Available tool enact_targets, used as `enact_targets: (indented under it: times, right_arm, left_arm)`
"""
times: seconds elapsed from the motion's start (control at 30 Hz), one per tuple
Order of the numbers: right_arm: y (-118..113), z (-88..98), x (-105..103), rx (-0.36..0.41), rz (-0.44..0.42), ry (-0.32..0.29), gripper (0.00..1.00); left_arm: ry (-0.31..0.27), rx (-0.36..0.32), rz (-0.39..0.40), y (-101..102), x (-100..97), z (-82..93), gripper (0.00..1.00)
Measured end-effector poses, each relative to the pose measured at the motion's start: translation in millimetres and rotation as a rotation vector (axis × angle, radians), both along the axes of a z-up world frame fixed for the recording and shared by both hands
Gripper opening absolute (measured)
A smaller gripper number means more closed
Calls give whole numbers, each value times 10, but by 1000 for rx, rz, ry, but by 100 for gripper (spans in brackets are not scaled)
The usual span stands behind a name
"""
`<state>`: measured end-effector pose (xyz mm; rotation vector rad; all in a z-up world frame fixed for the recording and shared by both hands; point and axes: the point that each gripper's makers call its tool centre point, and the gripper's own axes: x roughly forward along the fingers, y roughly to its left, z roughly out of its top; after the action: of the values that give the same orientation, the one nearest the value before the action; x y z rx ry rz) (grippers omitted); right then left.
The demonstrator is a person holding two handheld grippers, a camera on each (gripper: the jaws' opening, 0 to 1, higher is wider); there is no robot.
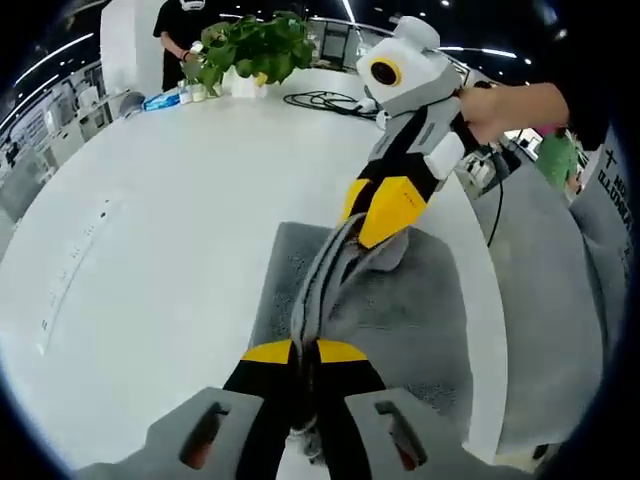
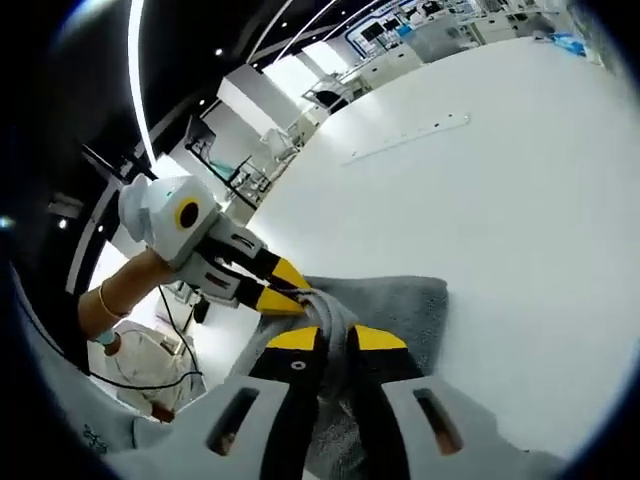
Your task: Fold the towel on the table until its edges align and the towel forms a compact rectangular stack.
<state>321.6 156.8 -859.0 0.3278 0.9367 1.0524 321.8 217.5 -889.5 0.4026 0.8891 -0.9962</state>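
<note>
Left gripper view: towel (image 1: 400, 310) near edge hidden behind left gripper (image 1: 305, 350) body; pinched fold disappears btwn closed jaws. Right gripper (image 1: 375, 225) tips covered by bunched cloth, grip point not readable. Person (image 1: 185, 30) at far table end cut off at top edge. Small items by plant (image 1: 255, 50) too small to ID. Right gripper view: towel's lower part hidden behind gripper body; markings on table (image 2: 500, 180) too small to read.

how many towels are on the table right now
1. A grey towel lies near the table edge, lifted at one edge by the left gripper and right gripper. Further layers might be hidden beneath.
</note>
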Motion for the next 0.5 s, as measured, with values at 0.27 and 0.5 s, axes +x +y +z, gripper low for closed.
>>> enact_targets:
  times: [0.27,0.5]
  right_arm:
    - [-115,46,229,11,-112,-68,27]
    - [-223,96,300,-27,-132,-176,30]
  left_arm:
    - [-64,-5,119,86,171,15,13]
    - [-152,-63,196,127,276,217,15]
